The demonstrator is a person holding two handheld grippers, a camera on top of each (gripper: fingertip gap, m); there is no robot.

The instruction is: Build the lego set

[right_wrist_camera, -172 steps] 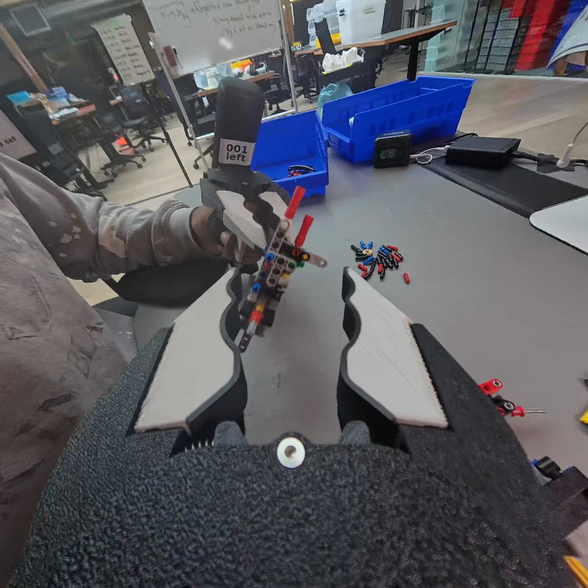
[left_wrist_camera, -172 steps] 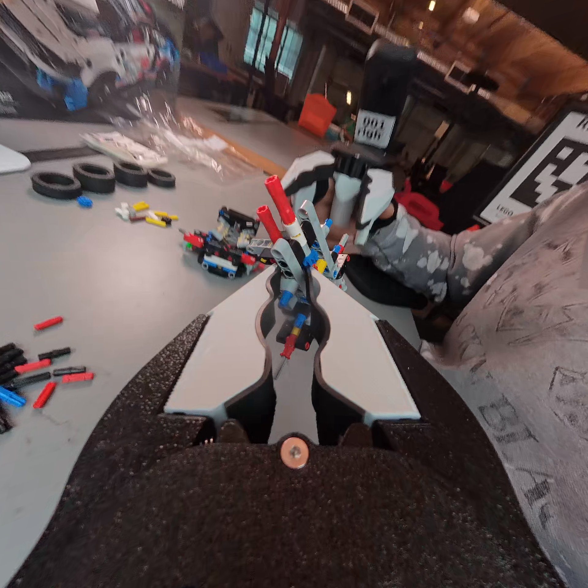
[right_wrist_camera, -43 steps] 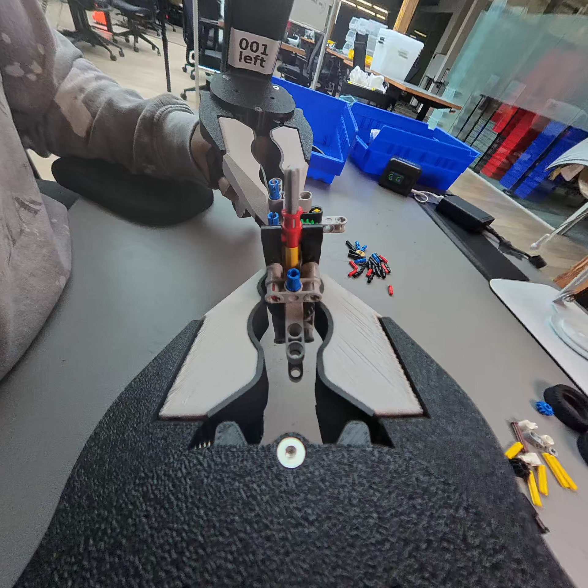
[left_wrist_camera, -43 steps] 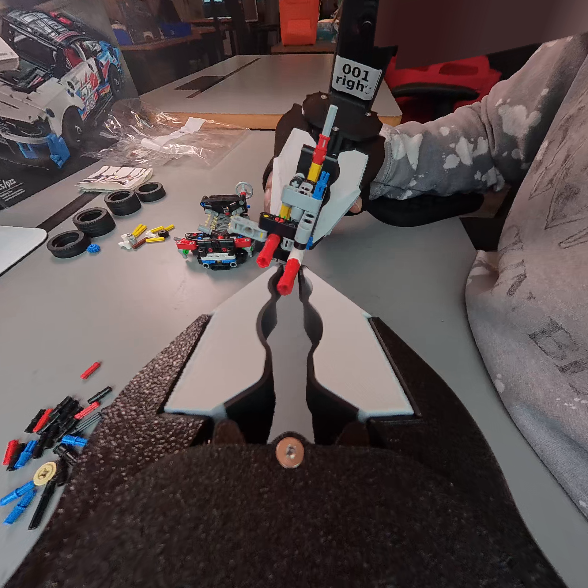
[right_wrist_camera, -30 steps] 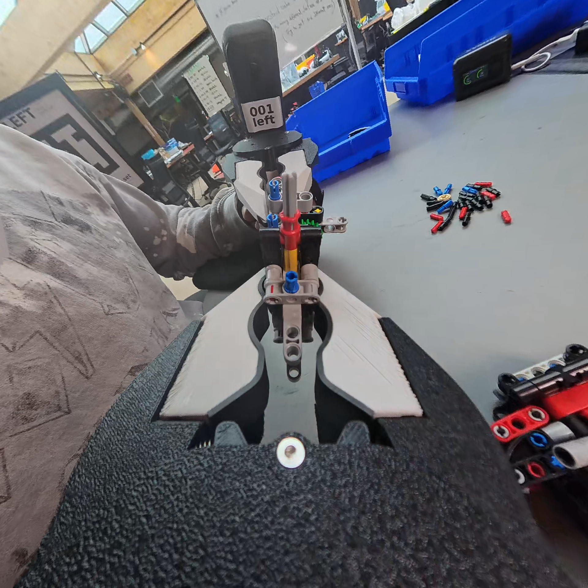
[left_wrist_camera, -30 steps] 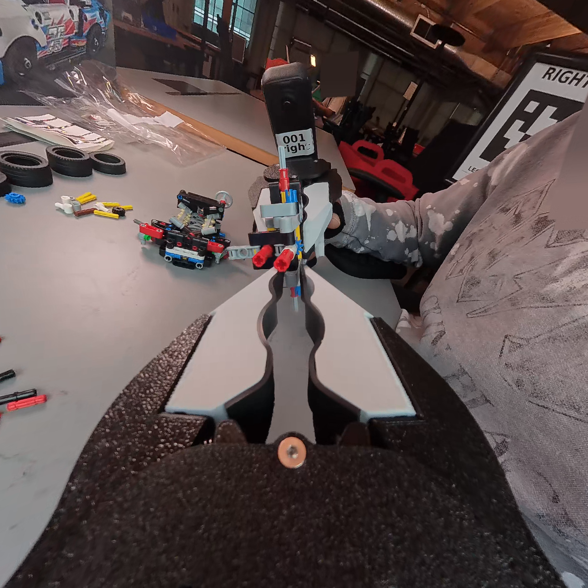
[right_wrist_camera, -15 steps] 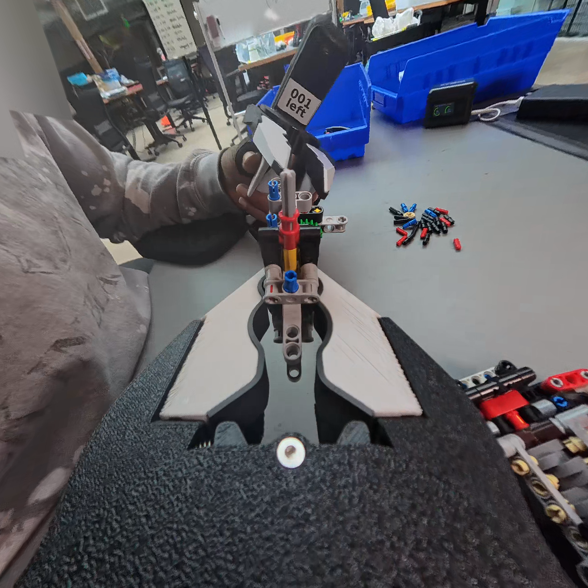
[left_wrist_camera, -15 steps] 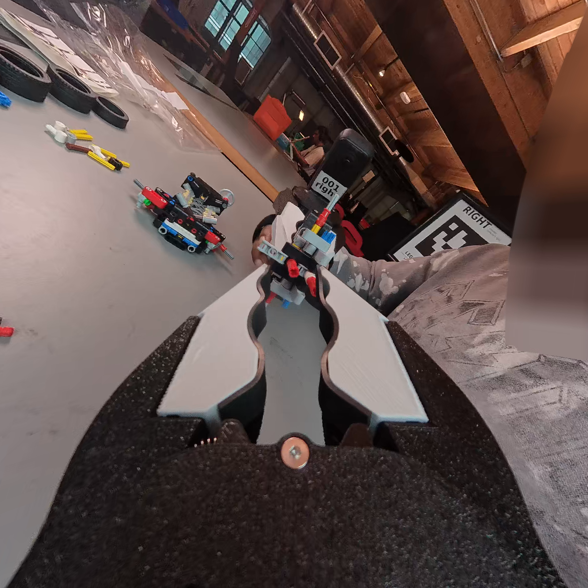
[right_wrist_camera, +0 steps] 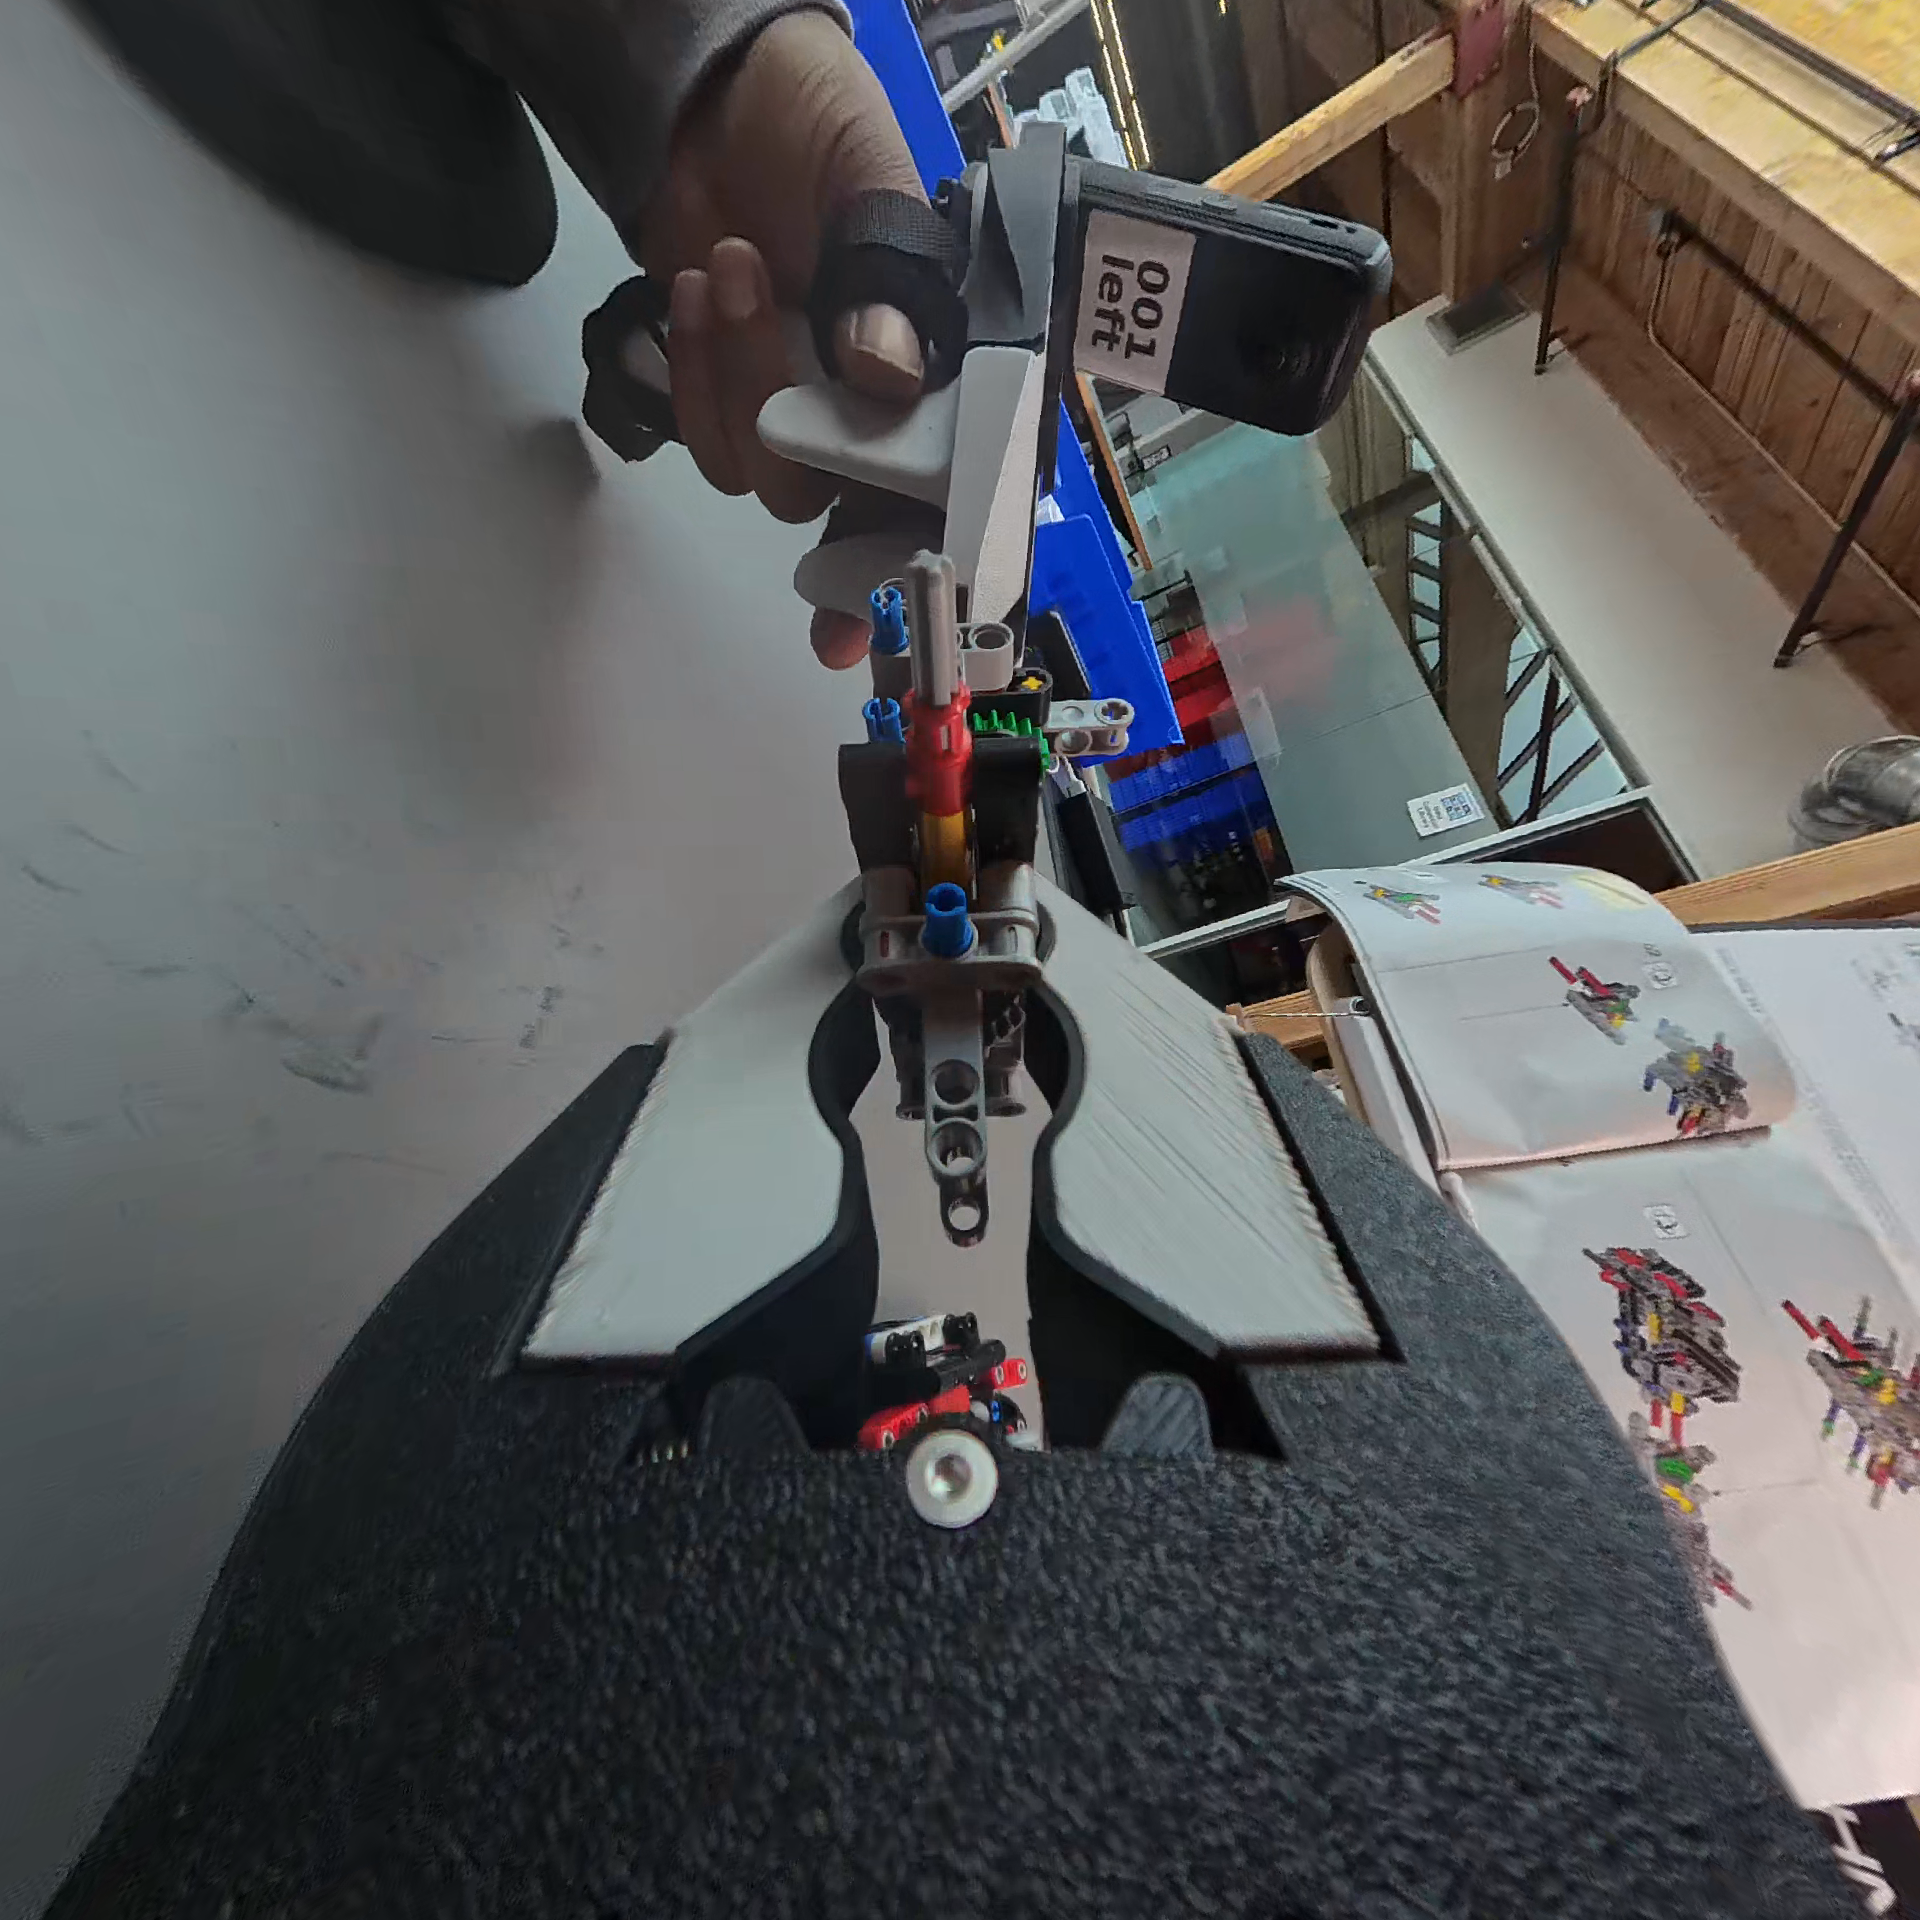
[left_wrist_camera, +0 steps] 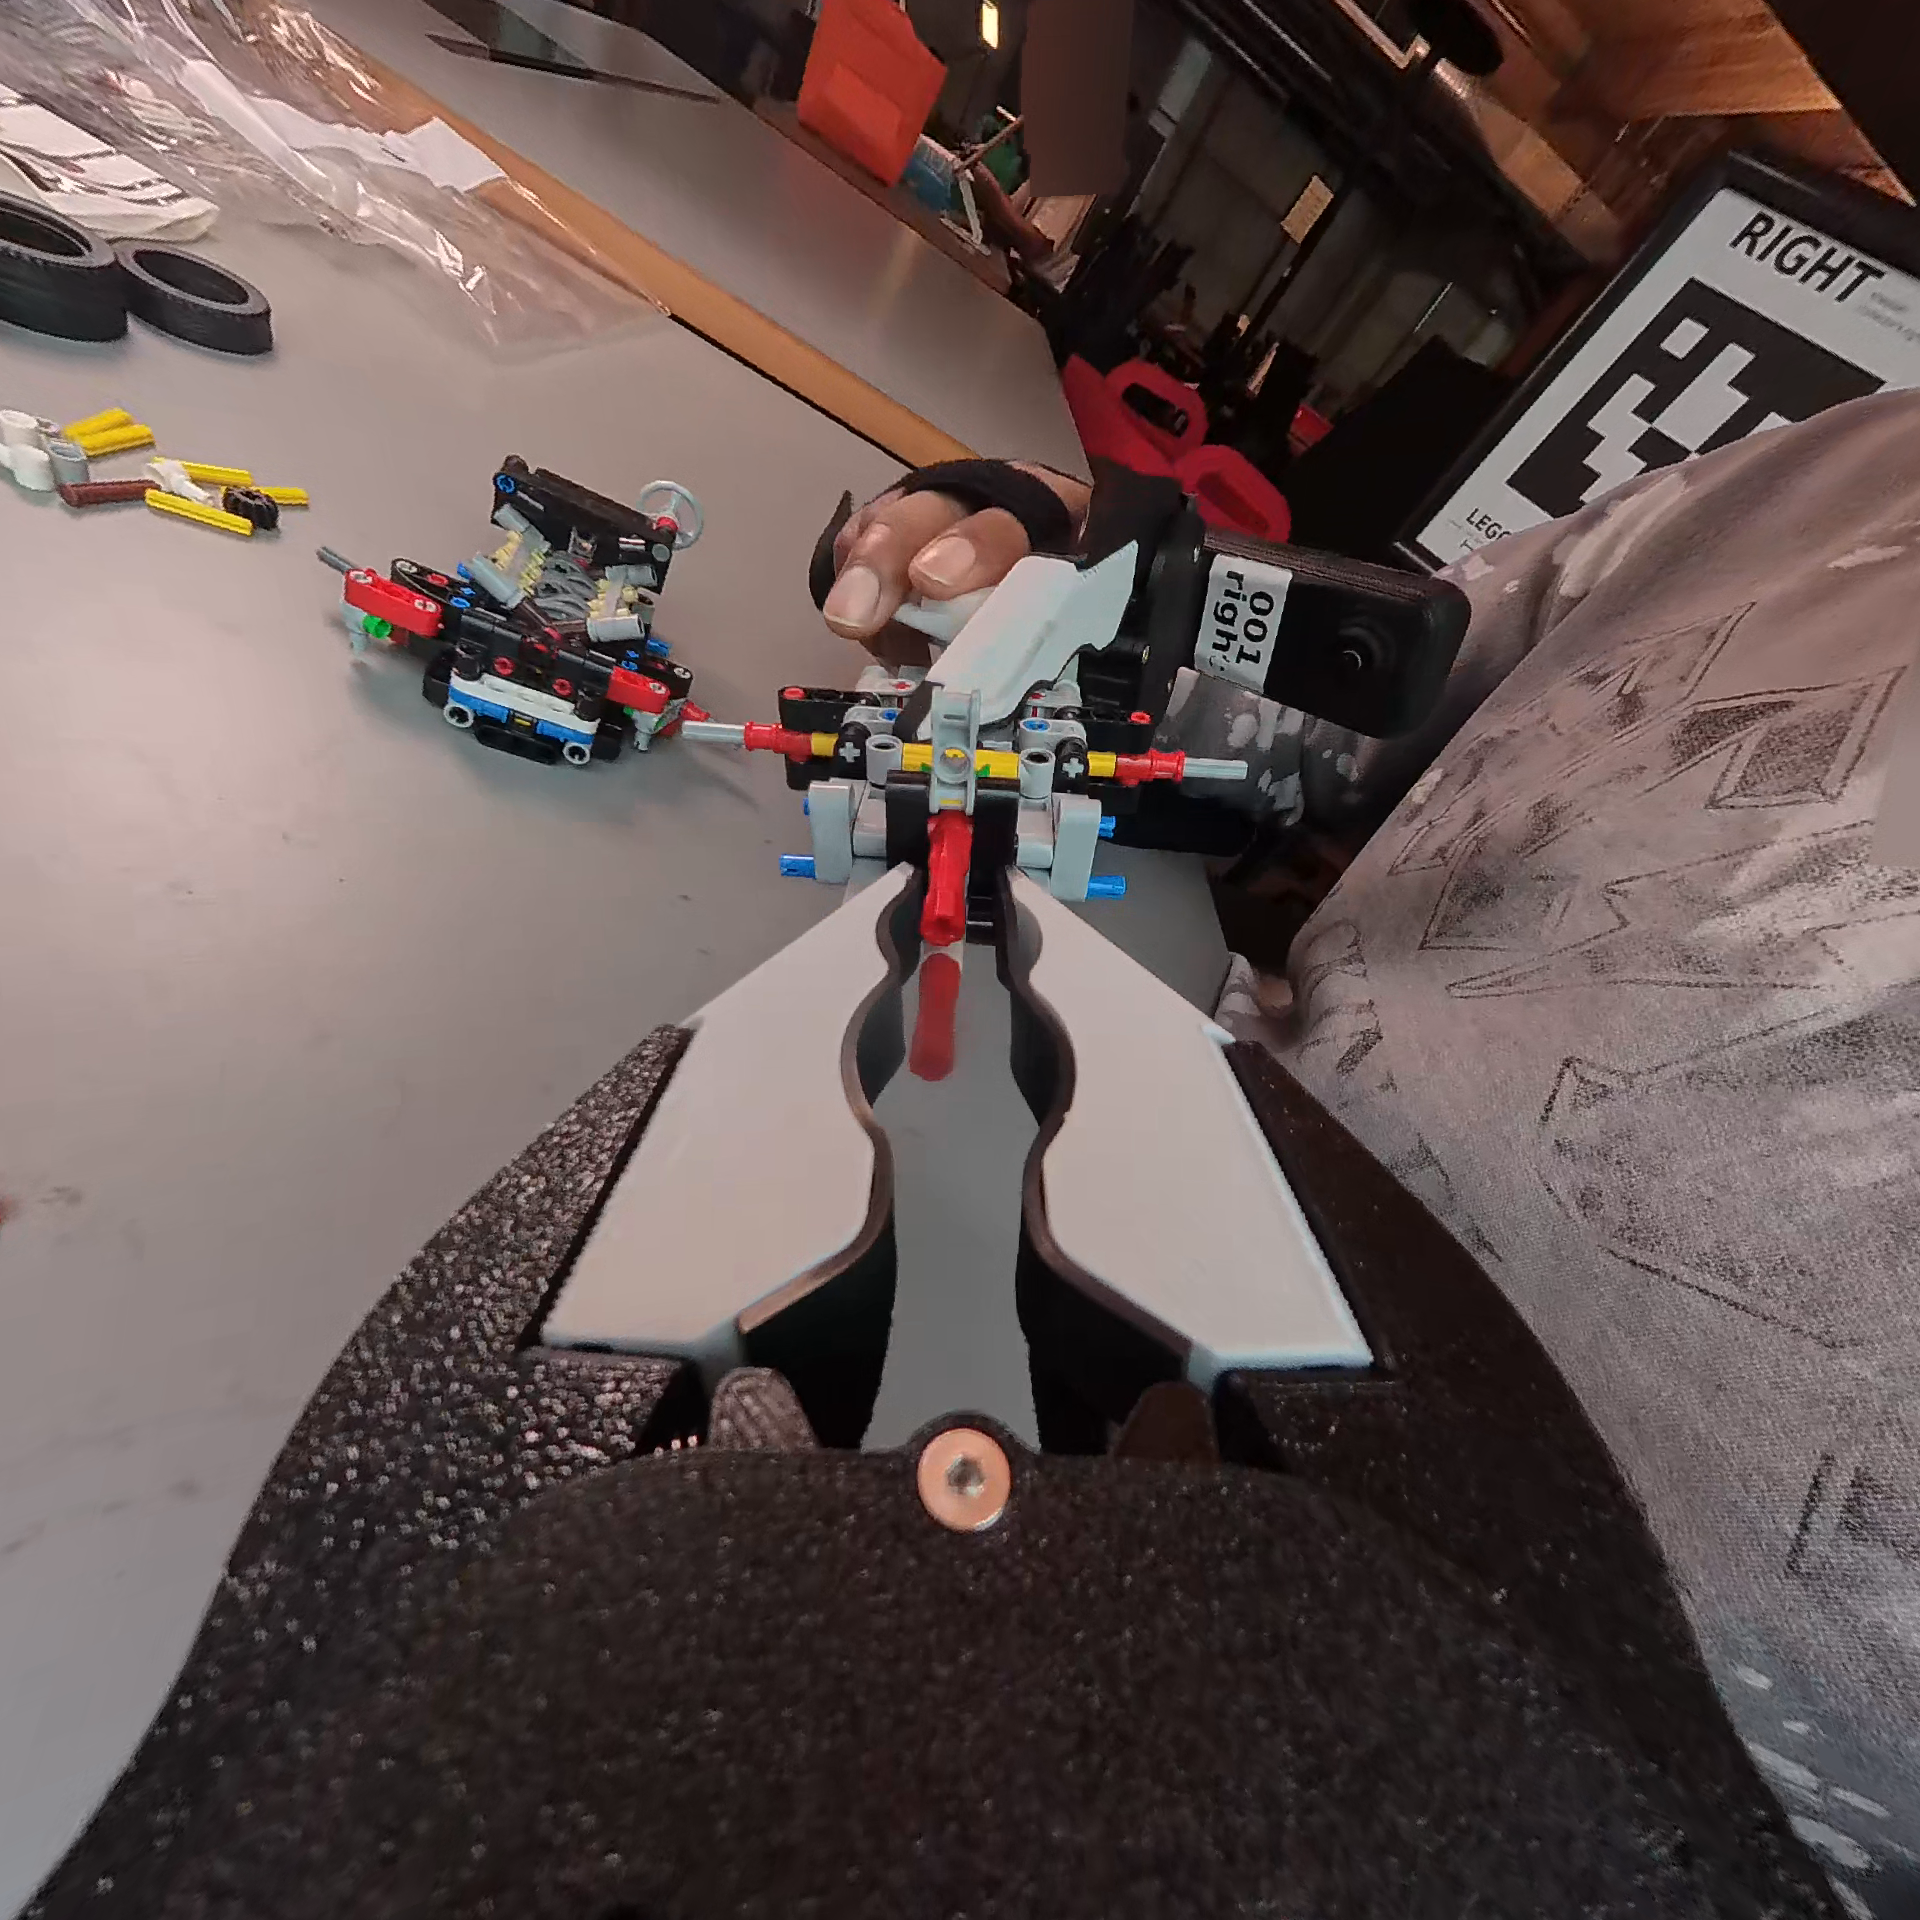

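Both of my grippers meet on one small lego sub-assembly [left_wrist_camera: 951, 790], held in the air above the grey table [left_wrist_camera: 260, 935]. My left gripper [left_wrist_camera: 951, 894] has its jaws drawn nearly together, pinching the grey and black lower block of the piece, with a red axle [left_wrist_camera: 938, 971] pointing back between its fingers. My right gripper [right_wrist_camera: 951, 935] is likewise almost closed, clamped on the piece's grey frame, where a blue pin [right_wrist_camera: 943, 912] faces the camera (a grey perforated beam [right_wrist_camera: 958, 1132] runs back between those fingers). In the left wrist view a cross axle with red and yellow sleeves sticks out to either side of the piece. A larger partly built chassis [left_wrist_camera: 540, 644] sits on the table, near but apart. Farther off lie yellow and white loose parts [left_wrist_camera: 145, 473] and black tyres [left_wrist_camera: 192, 307]. An open instruction booklet [right_wrist_camera: 1621, 1039] lies at the right; its drawings seem to show similar assemblies, though blur hides detail.
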